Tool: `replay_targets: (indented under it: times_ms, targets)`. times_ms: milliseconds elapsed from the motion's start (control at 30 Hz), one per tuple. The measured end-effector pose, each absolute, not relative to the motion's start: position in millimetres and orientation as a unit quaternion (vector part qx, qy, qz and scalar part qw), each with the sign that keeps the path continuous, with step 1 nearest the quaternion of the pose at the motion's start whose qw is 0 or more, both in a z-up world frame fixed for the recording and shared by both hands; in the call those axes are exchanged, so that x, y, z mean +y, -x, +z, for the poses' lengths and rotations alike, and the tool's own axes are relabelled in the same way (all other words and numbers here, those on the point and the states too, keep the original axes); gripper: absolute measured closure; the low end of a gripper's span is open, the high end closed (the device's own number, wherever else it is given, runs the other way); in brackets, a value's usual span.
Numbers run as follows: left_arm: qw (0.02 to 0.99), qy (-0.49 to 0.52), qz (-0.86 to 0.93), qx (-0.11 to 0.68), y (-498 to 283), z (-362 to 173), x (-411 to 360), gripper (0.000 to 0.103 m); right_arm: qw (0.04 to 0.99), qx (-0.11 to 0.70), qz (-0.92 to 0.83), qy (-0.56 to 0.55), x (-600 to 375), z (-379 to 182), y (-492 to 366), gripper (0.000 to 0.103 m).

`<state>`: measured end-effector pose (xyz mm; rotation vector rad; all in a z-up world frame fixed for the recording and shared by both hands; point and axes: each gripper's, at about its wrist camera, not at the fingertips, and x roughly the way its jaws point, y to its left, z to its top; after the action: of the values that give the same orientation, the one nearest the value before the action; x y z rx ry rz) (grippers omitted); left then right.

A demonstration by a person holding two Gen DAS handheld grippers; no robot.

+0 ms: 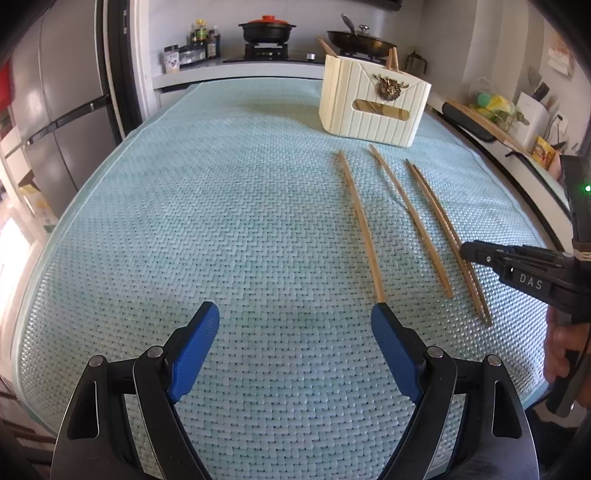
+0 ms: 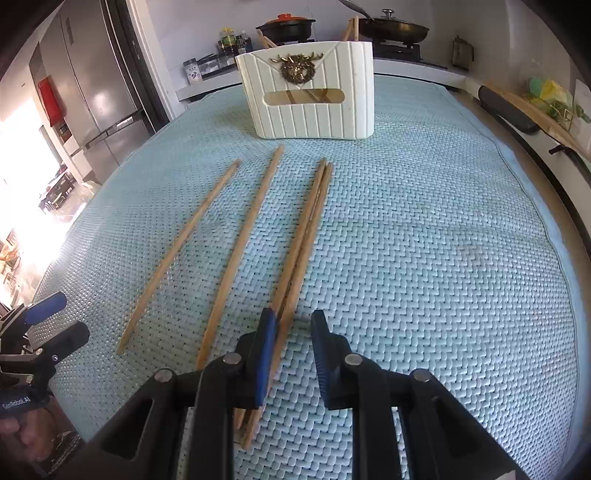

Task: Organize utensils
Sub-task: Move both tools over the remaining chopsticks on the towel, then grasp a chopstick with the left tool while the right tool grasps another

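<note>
Several wooden chopsticks lie on a pale blue woven mat: a single one, a second single, and a touching pair. A cream ribbed holder with a brass emblem stands behind them with chopsticks inside. My left gripper is open and empty, its right fingertip just short of the first chopstick's near end. My right gripper is open low over the pair's near end, which lies against its left finger.
A stove with a black pot and a pan stands behind the table. A fridge is at the left. A black strip and clutter line the right edge. The mat's edge runs along the right.
</note>
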<state>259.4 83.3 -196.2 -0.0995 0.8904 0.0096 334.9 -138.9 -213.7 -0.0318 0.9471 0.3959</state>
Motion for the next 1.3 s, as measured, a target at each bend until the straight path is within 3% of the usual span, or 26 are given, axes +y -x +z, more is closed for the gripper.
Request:
replay_targets:
  times_ms: [33, 67, 433, 567, 667, 733, 767, 1000, 1300]
  targets:
    - [0.901, 0.048, 0.005, 0.431, -259, -196, 83, 0.018, 0.873, 0.452, 0.182, 0.020, -137, -214, -336, 0.093]
    - [0.901, 0.048, 0.005, 0.431, -259, -196, 83, 0.018, 0.872, 0.458, 0.173, 0.025, -135, -216, -339, 0.095]
    - [0.899, 0.052, -0.005, 0.436, -269, -196, 83, 0.018, 0.880, 0.463, 0.104, 0.021, -166, -217, -322, 0.097]
    - [0.899, 0.052, -0.023, 0.434, -286, -190, 81, 0.011, 0.880, 0.465, 0.089, 0.036, -176, -219, -304, 0.096]
    - [0.897, 0.069, -0.039, 0.435, -309, -186, 83, 0.010, 0.879, 0.466, 0.095, 0.040, -181, -218, -299, 0.094]
    - [0.893, 0.072, -0.049, 0.441, -326, -187, 82, 0.010, 0.878, 0.465, 0.104, 0.035, -185, -218, -300, 0.079]
    - [0.892, 0.068, -0.051, 0.444, -335, -187, 81, 0.010, 0.878, 0.466, 0.106, 0.032, -187, -217, -303, 0.076]
    - [0.889, 0.026, -0.053, 0.454, -386, -198, 65, 0.011, 0.872, 0.468, 0.131, 0.053, -185, -213, -329, 0.075]
    - [0.883, 0.013, -0.026, 0.469, -421, -219, 62, 0.021, 0.874, 0.458, 0.145, 0.074, -176, -218, -361, 0.075]
